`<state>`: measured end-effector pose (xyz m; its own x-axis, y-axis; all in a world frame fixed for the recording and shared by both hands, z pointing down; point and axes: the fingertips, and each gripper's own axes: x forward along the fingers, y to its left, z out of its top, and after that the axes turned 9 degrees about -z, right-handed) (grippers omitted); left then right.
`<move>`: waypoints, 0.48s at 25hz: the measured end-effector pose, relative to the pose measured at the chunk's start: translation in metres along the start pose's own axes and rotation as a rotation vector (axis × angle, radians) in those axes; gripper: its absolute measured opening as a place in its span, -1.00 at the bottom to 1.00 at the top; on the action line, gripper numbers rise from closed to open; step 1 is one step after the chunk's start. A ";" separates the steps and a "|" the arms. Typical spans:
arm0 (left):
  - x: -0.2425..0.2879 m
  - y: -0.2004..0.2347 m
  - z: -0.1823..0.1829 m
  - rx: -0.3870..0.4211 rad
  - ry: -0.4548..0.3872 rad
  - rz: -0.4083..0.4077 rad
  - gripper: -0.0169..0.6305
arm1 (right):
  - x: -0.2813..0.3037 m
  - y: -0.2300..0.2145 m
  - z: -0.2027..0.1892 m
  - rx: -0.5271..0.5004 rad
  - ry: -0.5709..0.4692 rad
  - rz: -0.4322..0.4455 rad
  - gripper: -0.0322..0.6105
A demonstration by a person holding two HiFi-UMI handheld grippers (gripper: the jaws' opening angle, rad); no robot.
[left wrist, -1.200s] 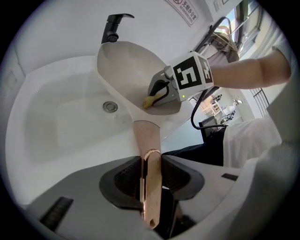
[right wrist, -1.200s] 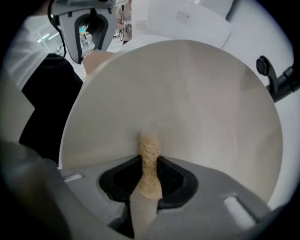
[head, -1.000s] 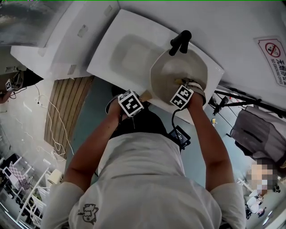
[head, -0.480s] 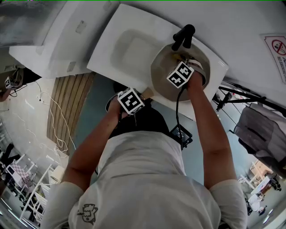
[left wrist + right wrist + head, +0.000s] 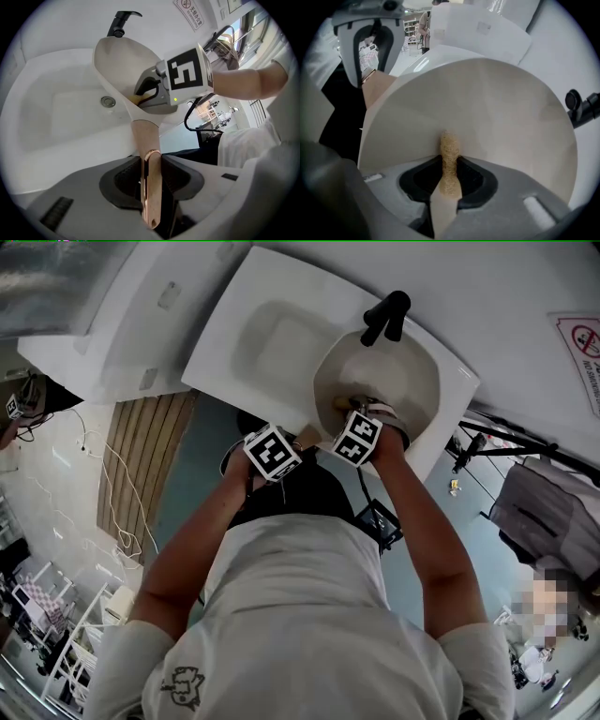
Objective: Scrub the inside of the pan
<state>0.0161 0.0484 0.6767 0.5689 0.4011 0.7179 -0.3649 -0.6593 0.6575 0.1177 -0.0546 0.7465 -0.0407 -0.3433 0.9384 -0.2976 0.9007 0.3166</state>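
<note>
A cream-white pan (image 5: 380, 381) is held tilted over the white sink (image 5: 281, 334), below the black tap (image 5: 384, 317). My left gripper (image 5: 151, 187) is shut on the pan's tan, copper-edged handle (image 5: 147, 154); in the head view it (image 5: 274, 454) sits at the pan's near-left side. My right gripper (image 5: 449, 176) is shut on a tan scrub sponge (image 5: 450, 161) whose tip presses against the pan's inner wall (image 5: 487, 112) near the handle side. In the head view the right gripper (image 5: 361, 435) reaches into the pan's near edge.
The sink's drain (image 5: 108, 101) lies in the basin left of the pan. A white counter (image 5: 122, 324) adjoins the sink on the left. A no-smoking sign (image 5: 586, 343) hangs on the wall at right. A black cable (image 5: 367, 498) trails from the right gripper.
The right gripper with the sponge swept from the pan's right side up toward the tap, then back down to the near edge by the handle. The left gripper held the handle still.
</note>
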 end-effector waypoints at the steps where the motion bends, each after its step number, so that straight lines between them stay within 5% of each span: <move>1: 0.000 0.000 0.000 -0.001 0.000 0.000 -0.53 | -0.001 0.003 -0.009 -0.006 0.014 0.003 -0.61; 7: 0.001 0.000 0.000 -0.002 0.015 -0.010 -0.53 | -0.001 -0.022 -0.057 0.060 0.102 -0.065 -0.61; 12: 0.000 -0.001 -0.001 -0.006 0.027 -0.019 -0.53 | 0.000 -0.101 -0.078 0.194 0.144 -0.255 -0.61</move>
<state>0.0163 0.0498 0.6765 0.5554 0.4305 0.7115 -0.3587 -0.6479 0.6720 0.2218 -0.1250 0.7256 0.1890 -0.4972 0.8468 -0.4572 0.7187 0.5240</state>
